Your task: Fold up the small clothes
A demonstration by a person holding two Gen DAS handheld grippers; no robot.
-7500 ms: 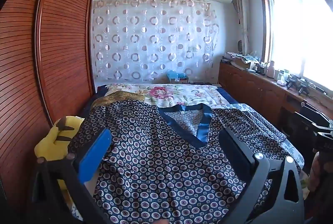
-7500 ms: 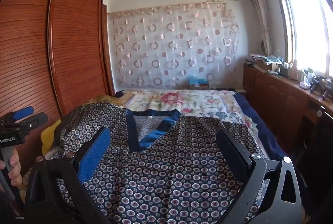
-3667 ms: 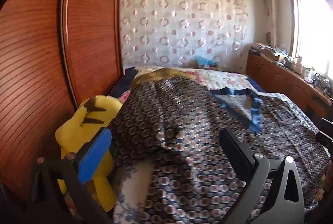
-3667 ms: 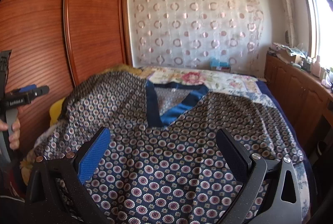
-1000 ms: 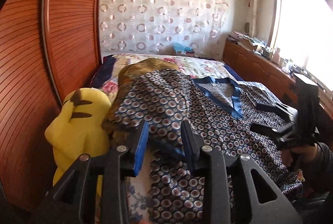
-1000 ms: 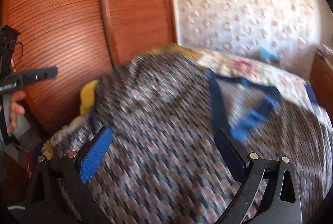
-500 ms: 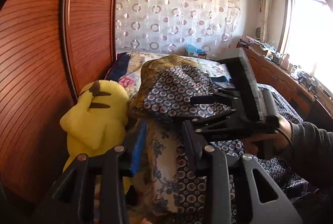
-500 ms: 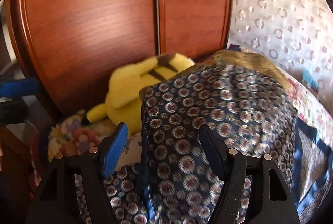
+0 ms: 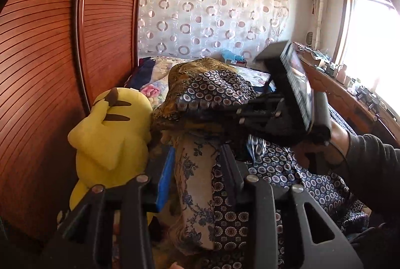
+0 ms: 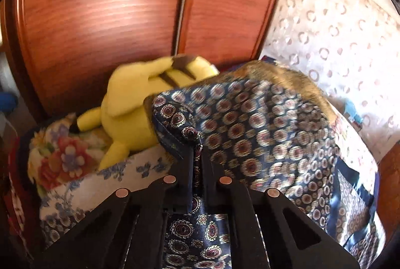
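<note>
Your right claw (image 10: 197, 164) is clenched on one garment, the navy patterned robe (image 10: 262, 128): a corner of its cloth is pinched between the two black jaws and puckers up just above their tips. From that pinch the robe spreads away to the right of the claw over the bed (image 10: 82, 184), with its single blue-trimmed neckline (image 10: 350, 184) far to the right.

Your left claw (image 9: 196, 166) stands partly parted, one blue pad (image 9: 165, 179) on its left finger showing. A fold of pale blue-flowered bedding (image 9: 197, 194) sits between its fingers; whether the pads press on it, you cannot tell from these views. The robe lies just right of and beyond this claw, draped over a gold-brown cushion (image 9: 197, 66).

You have one yellow plush toy (image 9: 112, 133) to the left of both claws, lying against the wooden wardrobe doors (image 9: 50, 56). In the left view your right hand (image 9: 332, 136) and dark sleeve (image 9: 372, 159) come in from the right, above and ahead of the left claw.
</note>
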